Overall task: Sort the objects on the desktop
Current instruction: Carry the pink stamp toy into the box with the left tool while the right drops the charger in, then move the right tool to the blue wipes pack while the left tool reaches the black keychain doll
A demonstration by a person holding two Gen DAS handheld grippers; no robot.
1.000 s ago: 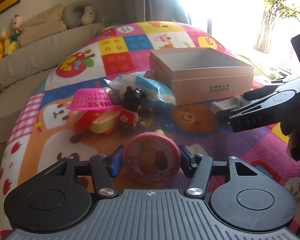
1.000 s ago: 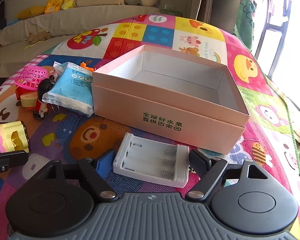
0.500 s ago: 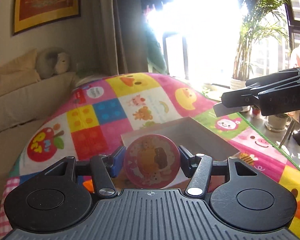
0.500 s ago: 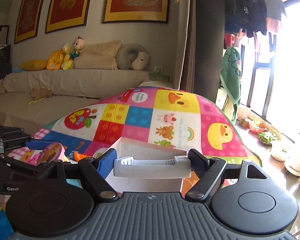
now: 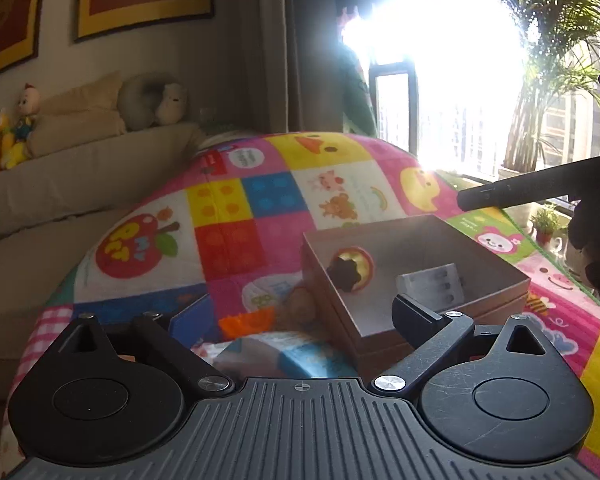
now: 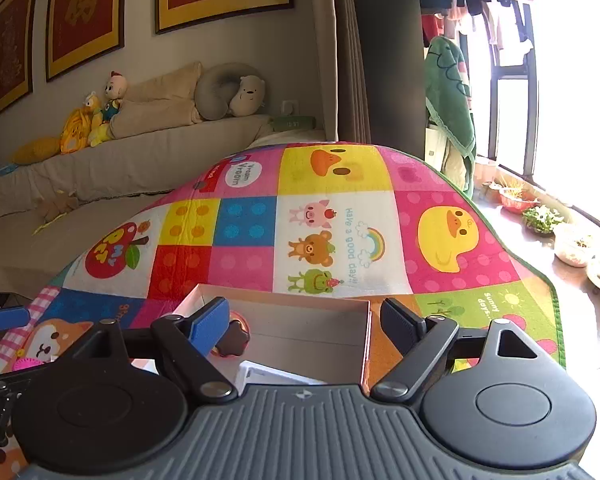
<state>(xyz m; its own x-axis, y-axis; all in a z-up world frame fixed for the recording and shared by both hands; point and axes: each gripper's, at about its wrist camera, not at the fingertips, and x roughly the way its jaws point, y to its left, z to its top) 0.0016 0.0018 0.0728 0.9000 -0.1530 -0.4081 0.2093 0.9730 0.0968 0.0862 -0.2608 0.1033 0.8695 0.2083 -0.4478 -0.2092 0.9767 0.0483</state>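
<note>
The open cardboard box (image 5: 420, 240) stands on the patchwork play mat (image 5: 260, 208). Inside it lie a round pink toy (image 5: 350, 264) and a white battery holder (image 5: 432, 284). My left gripper (image 5: 296, 312) hovers at the box's near left corner, its jaws opening with nothing between them. My right gripper (image 6: 304, 312) hangs over the box (image 6: 308, 328), jaws opening and empty. Under it show the pink toy (image 6: 232, 332) and the battery holder (image 6: 276, 376). From the left wrist, the right gripper's finger (image 5: 500, 190) juts in above the box.
A blue packet (image 5: 300, 356) and an orange piece (image 5: 246, 320) lie left of the box. A pink basket (image 6: 24, 364) sits further left. A sofa (image 6: 120, 168) with plush toys runs behind the mat. Potted plants (image 6: 540, 216) stand on the floor at right.
Both grippers were shut on their loads and lifted over the box. Now both stand open. The pink toy and the battery holder have dropped into the box.
</note>
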